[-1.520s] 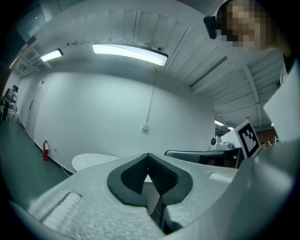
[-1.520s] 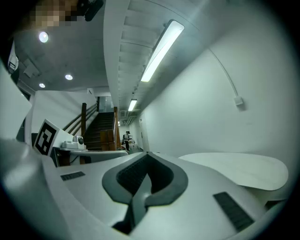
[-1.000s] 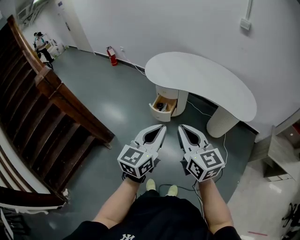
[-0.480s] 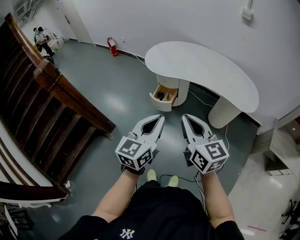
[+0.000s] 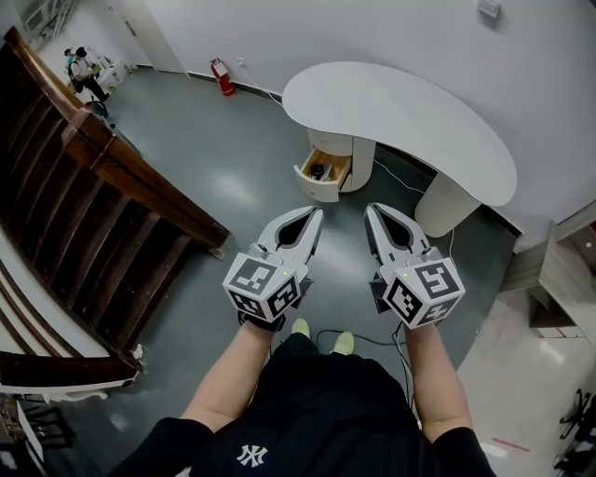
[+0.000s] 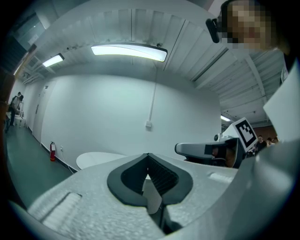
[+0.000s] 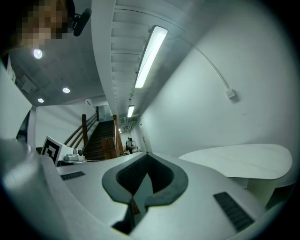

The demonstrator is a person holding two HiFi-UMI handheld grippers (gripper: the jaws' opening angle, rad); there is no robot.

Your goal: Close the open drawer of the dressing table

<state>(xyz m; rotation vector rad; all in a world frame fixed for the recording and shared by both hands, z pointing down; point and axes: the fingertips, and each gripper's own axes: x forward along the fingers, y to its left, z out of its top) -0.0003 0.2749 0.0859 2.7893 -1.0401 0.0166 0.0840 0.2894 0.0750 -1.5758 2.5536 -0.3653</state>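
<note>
- Left gripper [image 5: 315, 214] and right gripper [image 5: 372, 211]: both clenched and empty, side by side, pointing far.
- Drawer [image 5: 323, 173]: open, well apart on the far side, under the left end of the table [image 5: 400, 116], front facing near-left.
- Left gripper is nearer in line with it. The push probably runs far-right, along the slide axis.

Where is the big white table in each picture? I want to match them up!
Head view: the dressing table is at the top, a bit right of the middle, seen from above.
Left gripper view: the dressing table is low and left of the middle; only its top shows.
Right gripper view: the dressing table is low on the right side.
Shared landmark: the small wall box on the white wall above the table, also at and.
</note>
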